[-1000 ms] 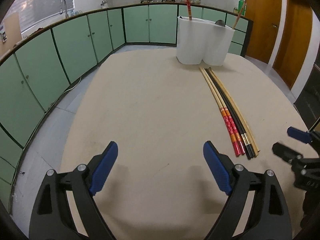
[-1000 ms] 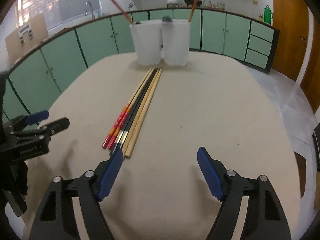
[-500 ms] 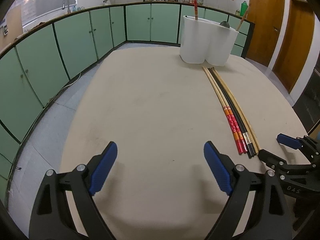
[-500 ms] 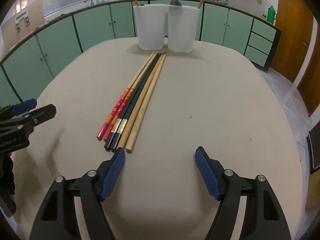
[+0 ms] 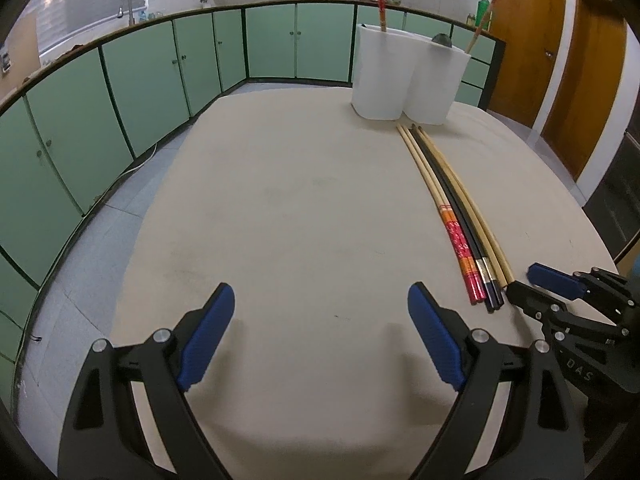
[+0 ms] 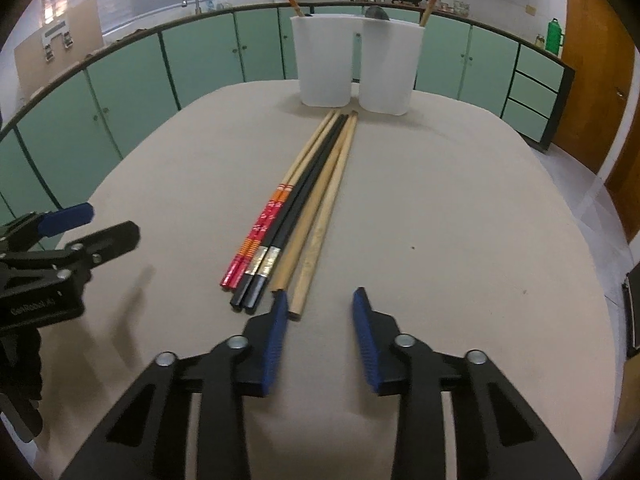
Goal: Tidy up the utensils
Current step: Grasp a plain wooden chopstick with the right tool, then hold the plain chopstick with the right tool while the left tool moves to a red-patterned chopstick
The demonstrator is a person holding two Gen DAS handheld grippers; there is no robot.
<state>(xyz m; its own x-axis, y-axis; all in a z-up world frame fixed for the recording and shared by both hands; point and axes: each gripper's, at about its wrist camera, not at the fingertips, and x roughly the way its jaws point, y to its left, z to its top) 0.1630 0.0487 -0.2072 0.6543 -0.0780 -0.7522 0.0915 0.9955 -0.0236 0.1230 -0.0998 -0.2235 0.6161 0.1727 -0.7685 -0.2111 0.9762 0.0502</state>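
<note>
Several chopsticks (image 6: pixel 304 204) lie side by side on the beige table (image 6: pixel 460 200): a red patterned pair, a black pair and a plain wooden pair (image 6: pixel 320 224). My right gripper (image 6: pixel 320 294) is at their near ends, its jaws closing. The tip of the rightmost wooden stick lies just inside the left pad (image 6: pixel 276 336), with no pad pressing on it. My left gripper (image 5: pixel 320 292) stands wide open over bare table, left of the chopsticks (image 5: pixel 452 208). The right gripper (image 5: pixel 520 280) shows at that view's right edge.
Two white utensil holders (image 6: pixel 356 68) stand at the table's far end, each holding a chopstick, the right one also a dark utensil. Green cabinets ring the room, wooden doors stand at the right. The left gripper (image 6: pixel 112 222) hovers at the table's left side.
My right gripper has moved in on the near ends of the chopsticks and its jaws have narrowed a lot. The left gripper has stayed still and open.
</note>
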